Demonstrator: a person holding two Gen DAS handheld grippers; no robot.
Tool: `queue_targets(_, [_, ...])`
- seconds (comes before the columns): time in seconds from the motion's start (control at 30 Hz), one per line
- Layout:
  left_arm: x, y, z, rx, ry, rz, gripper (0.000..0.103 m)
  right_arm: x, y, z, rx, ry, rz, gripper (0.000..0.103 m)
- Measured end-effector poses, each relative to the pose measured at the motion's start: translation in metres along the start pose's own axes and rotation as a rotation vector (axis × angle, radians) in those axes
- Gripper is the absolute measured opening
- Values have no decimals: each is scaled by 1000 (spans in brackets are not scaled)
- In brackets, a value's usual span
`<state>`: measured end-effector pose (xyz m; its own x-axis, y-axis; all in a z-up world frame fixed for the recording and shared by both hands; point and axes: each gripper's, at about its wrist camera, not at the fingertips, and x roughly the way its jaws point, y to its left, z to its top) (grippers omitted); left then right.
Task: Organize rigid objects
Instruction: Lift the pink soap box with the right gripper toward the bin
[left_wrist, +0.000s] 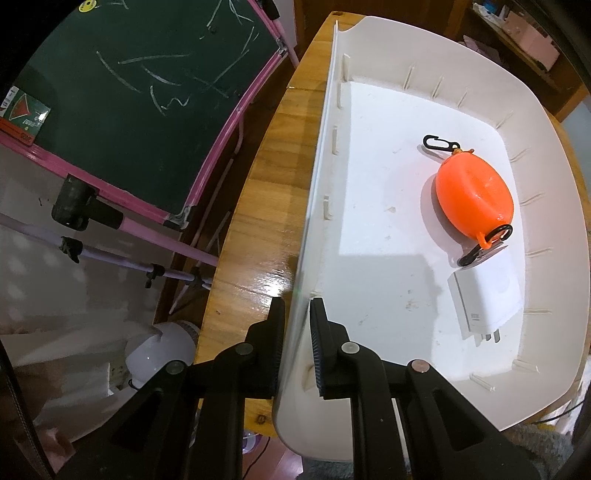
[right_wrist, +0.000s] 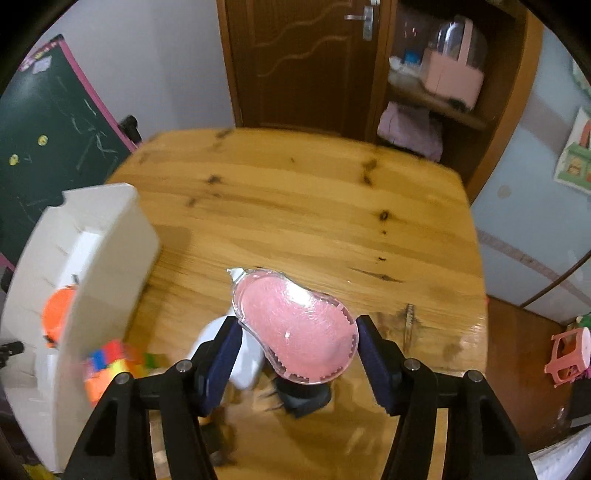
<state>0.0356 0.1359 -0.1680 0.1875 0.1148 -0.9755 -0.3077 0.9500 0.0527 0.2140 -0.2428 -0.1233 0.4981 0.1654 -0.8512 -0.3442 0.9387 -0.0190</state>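
**Ana:** What does my left gripper (left_wrist: 297, 306) have?

**Me:** I see its two fingers squeezed nearly all the way together on the thin side wall of the white bin (left_wrist: 321, 177). One finger is outside the wall and one is inside. The bin sits on the wooden table (left_wrist: 258, 206).

**Ana:** What is in the bin?

**Me:** An orange oval float (left_wrist: 474, 192) with black clips on both ends lies on the bin floor, near the far wall. A white plug adapter (left_wrist: 484, 299) lies just beside it, closer to my gripper.

**Ana:** And the right gripper (right_wrist: 297, 332)?

**Me:** Its fingers stand about half open, and they press on both sides of a pink correction tape (right_wrist: 299, 325) in a clear shell. The tape is up above the table, to the right of the bin, with its white tip pointing away from me.

**Ana:** Anything else by the bin?

**Me:** A bright cube puzzle (right_wrist: 110, 363) is right by the bin's near corner. A white thing and a dark thing lie under the tape, but they are too blurry for me to tell.
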Motion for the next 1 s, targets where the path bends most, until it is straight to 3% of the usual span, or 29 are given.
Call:
queue_targets(0.27, [-2,2,-2,10,-33,-23,15,-87,54,2,-48,-109,-4,64])
queue_targets(0.53, [-3,2,-6,19,-58,-42,15,-139,119,11,-148,-182,27,64])
queue_targets(1.0, [-5,6,-11,25,-72,-68,15,-138,217,27,-332,-211,109,64])
